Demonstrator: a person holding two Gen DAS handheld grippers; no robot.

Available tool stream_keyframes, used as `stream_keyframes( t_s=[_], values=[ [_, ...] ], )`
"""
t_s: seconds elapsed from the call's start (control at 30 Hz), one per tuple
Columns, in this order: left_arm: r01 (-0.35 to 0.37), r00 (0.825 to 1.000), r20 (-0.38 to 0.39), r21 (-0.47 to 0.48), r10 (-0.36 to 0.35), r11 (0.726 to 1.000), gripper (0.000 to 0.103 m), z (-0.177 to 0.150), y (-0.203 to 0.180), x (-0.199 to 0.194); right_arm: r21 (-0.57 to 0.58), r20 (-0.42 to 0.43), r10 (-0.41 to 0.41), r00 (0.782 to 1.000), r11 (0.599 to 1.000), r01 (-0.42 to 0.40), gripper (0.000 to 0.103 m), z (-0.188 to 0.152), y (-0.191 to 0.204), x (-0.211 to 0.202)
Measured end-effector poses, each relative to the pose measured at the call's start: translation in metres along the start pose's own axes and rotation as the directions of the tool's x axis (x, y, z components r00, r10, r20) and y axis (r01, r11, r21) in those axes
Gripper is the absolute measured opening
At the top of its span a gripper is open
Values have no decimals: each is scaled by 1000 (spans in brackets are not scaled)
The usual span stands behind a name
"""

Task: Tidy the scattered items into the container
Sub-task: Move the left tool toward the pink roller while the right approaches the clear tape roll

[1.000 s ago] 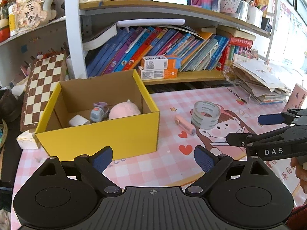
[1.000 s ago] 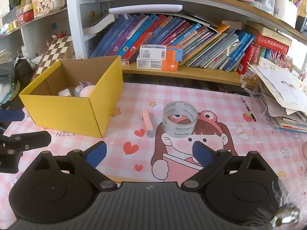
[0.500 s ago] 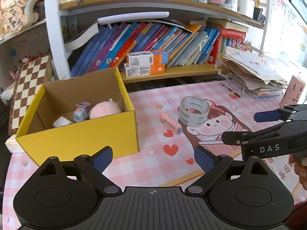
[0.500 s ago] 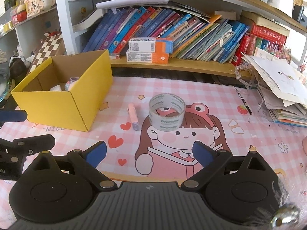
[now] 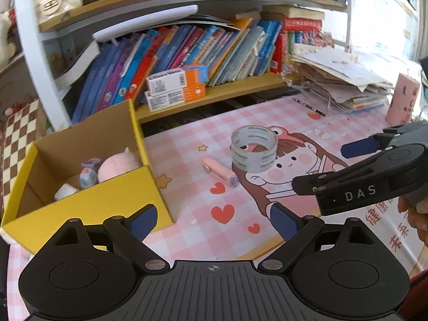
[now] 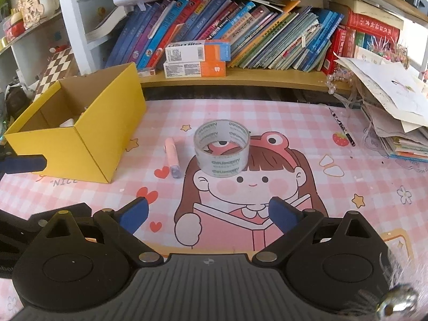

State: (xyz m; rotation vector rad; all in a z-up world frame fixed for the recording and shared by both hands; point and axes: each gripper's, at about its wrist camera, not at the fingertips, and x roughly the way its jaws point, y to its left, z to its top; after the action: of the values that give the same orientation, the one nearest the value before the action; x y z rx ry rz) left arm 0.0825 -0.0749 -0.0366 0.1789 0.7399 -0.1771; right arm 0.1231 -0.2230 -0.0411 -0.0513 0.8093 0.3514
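So over on the far left there's the open yellow cardboard box (image 5: 88,208), sitting on the pink checked desk mat with the cartoon girl printed on it (image 6: 307,123). Inside it I can see a small white block (image 5: 64,190), a little purple-and-grey toy (image 5: 88,174) and a fluffy pink plush ball (image 5: 119,166), all bunched together along the near wall. My left gripper (image 5: 214,220) hangs just off the box's near right corner, jaws spread wide with nothing between them, only mat and red hearts underneath. A bit right of the box lies a short pink tube with a lilac cap (image 6: 172,157), flat on the mat and clear of the box wall. Just beside that, not quite touching as far as I can tell, stands a clear roll of packing tape (image 6: 222,148) on its flat side, right over the frog hat in the drawing. My right gripper (image 6: 208,214) sits nearer me than the tape and lined up with it, also gaping wide and holding nothing. Far right there's a thin black pen (image 6: 342,129) on the mat and a messy stack of papers and books (image 6: 396,117).
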Motion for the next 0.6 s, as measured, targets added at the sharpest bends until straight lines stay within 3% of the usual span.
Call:
stream_keyframes(
  t_s=[0.3,0.6],
  values=[
    [9,1000,-1,26,-9,1000,92,9,-4,23,16,-26,-5,1000,1000,6,97,4,-11,19],
    [55,998,-18,40,-54,998,64,15,-8,47,13,-24,-22,999,1000,23,97,11,-21,32]
  ],
)
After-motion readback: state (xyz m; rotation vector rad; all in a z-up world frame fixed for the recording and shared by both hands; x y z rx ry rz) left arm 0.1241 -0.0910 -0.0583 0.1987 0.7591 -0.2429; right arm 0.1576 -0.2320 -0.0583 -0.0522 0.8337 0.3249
